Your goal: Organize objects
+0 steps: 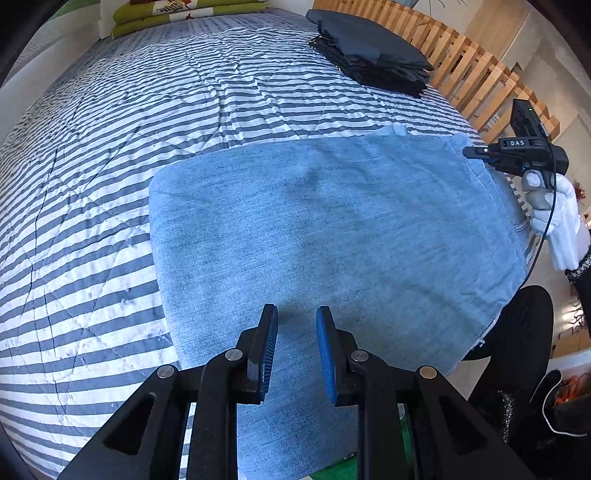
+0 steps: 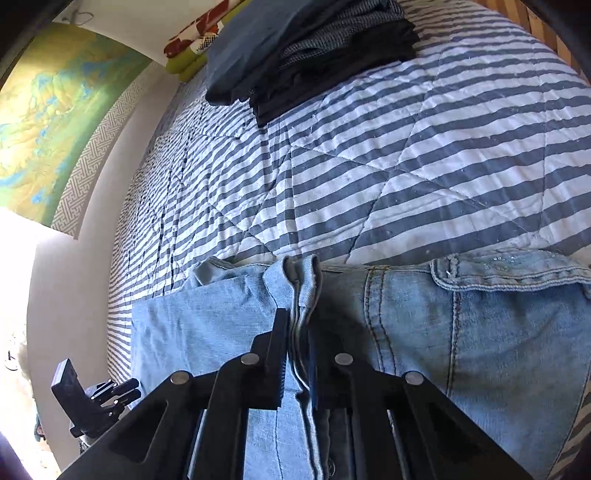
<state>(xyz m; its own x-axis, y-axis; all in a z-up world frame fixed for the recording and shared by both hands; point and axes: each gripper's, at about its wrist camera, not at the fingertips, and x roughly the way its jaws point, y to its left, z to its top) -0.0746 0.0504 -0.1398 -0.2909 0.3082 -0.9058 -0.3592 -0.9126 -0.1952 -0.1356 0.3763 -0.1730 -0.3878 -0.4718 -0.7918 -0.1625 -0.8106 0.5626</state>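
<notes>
The right gripper (image 2: 295, 354) is clamped on a bunched fold of the jeans (image 2: 424, 332), its two black fingers (image 2: 277, 345) pressed close with layers of light-blue denim squeezed between them. The fold stands up past the fingertips as a thick rolled edge. Just right of it run orange-stitched seams and a flapped back pocket (image 2: 509, 275), so this is the waist end of the garment.

The left gripper (image 1: 296, 347) is open, with a clear gap between its blue-padded fingers (image 1: 325, 354), and nothing between them. It hangs over the jeans (image 1: 332, 236); whether the tips touch the cloth cannot be told.

The jeans are pale, faded denim, folded into a broad flat panel on the near part of the bed (image 1: 110, 166), which is covered by a blue-and-white striped quilt.

The left view shows the whole folded panel, smooth and nearly rectangular, with the right gripper (image 1: 476, 152) biting its far right corner and a white-gloved hand (image 1: 554, 206) behind it. The right view shows the seams, pocket and pinched layers up close, plus the left gripper (image 2: 127, 389) low at the left edge.

Farther off, a stack of dark folded clothes (image 1: 373, 55) lies by the wooden slatted headboard (image 1: 461, 62), with green cushions (image 1: 184, 14) at the far end of the bed.
</notes>
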